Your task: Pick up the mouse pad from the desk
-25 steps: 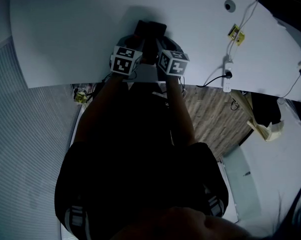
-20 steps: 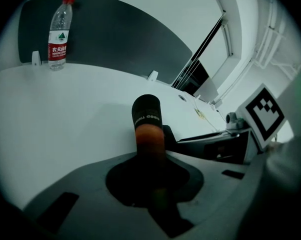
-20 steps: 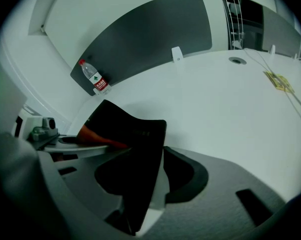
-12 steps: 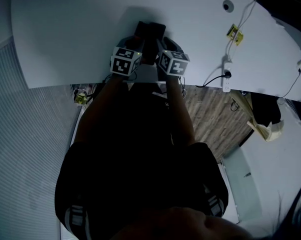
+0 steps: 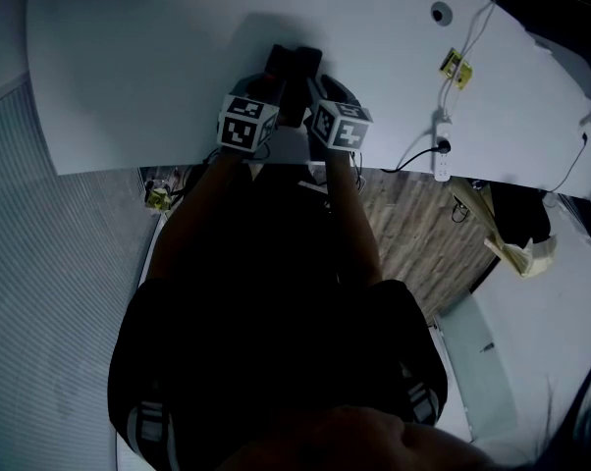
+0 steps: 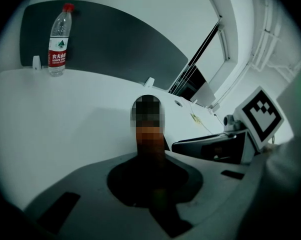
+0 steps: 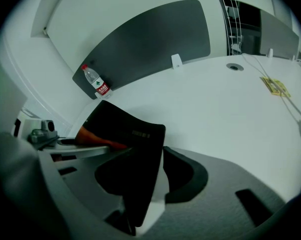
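Person: a dark-clothed torso (image 5: 266,341) fills the lower head view, with both forearms stretched toward the near edge of the bench (image 5: 129,57).
Left gripper (image 5: 276,65): its marker cube sits just over the bench edge. Its jaws have just been closing and are now almost together on a thin dark sheet seen edge-on between them, which is the mouse pad.
Right gripper (image 5: 309,67): close beside the left one, pointing steeply down. Its jaws are clamped on the pad, which runs down into the gap between them.
Mouse pad (image 7: 133,149): held between the two grippers just past the bench's near edge. It is bent, with the black top facing out and an orange underside showing toward the left gripper.
Bench right side: a white power strip (image 5: 443,150) with its cable, a yellow tag (image 5: 456,67), and a round grommet hole (image 5: 441,12).
Far edge: a water bottle (image 6: 58,39) with a red cap and label stands upright against a dark grey divider panel (image 6: 115,49).
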Available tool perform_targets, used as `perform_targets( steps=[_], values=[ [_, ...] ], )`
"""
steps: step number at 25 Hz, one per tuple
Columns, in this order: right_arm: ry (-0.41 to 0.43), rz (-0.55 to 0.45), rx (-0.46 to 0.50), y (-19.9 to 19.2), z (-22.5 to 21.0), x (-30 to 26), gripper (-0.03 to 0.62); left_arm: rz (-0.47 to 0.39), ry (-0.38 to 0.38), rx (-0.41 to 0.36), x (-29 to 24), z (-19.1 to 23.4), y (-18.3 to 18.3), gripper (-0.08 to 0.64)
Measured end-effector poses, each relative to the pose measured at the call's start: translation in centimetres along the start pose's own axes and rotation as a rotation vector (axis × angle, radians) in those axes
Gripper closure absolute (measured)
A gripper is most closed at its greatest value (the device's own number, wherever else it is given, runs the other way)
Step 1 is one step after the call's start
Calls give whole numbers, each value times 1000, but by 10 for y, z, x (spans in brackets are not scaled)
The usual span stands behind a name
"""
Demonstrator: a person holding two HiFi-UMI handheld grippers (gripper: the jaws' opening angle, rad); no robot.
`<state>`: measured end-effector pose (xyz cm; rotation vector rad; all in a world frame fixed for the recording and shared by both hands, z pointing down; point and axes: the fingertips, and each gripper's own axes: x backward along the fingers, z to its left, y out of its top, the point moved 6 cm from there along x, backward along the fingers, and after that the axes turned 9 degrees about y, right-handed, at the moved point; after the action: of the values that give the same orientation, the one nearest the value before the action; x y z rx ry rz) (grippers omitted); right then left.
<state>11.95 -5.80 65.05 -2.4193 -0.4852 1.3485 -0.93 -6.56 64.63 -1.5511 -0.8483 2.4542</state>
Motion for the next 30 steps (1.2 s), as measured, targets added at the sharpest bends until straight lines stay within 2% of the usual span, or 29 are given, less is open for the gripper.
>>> perform_targets(
  steps=[15,30],
  values=[
    [-8,-46,41,17,10,20,457,-87,5,6,21,-7,23,534],
    [-18,-112,116,46,23,46,474,-194,65,-2,56,0,51,535]
  ],
)
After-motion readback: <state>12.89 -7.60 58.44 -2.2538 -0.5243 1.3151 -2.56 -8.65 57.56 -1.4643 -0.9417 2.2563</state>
